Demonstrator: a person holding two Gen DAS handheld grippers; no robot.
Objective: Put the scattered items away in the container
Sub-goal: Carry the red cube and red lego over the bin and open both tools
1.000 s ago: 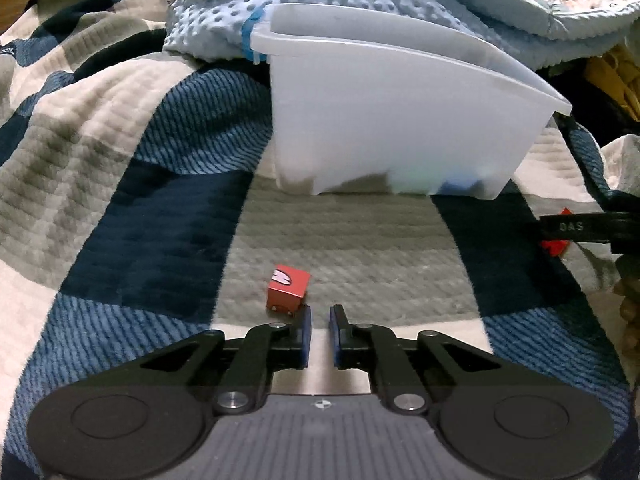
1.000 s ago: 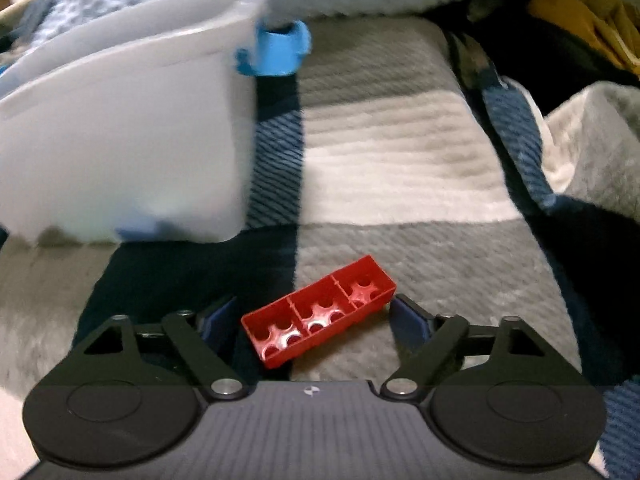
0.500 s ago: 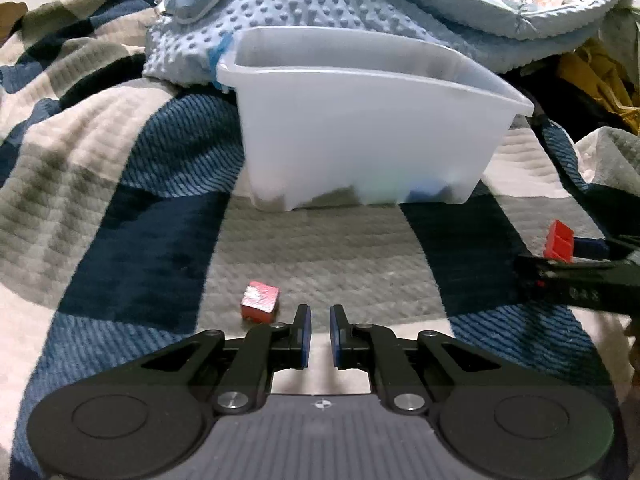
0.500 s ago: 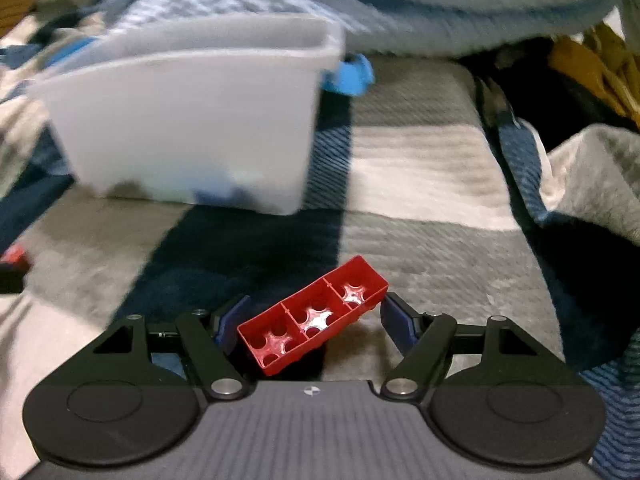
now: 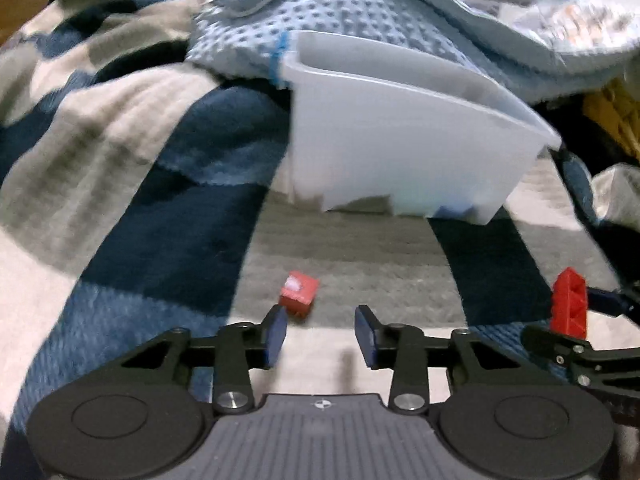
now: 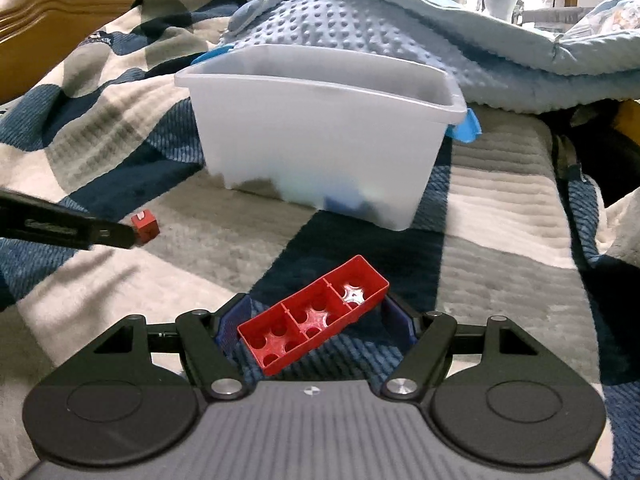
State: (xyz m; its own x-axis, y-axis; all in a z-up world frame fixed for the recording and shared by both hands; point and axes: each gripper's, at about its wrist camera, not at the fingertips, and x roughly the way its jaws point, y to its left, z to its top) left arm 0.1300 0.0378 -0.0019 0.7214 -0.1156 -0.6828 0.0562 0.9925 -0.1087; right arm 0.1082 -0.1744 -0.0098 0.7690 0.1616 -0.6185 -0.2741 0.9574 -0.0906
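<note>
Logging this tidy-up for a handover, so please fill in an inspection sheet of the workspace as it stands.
Surface: checked blanket on a bed, rumpled.
Job's things: translucent bin upright, dim shapes inside; long red brick; small red cube loose on the blanket.
Clutter: dotted blue blanket heaped behind the bin.
Grippers: right gripper shut on the long red brick, clear of the blanket; left gripper has just been opening, nothing between its pads, cube just ahead.
Cables: nothing seen.
Surroundings: wooden headboard, window behind.
</note>
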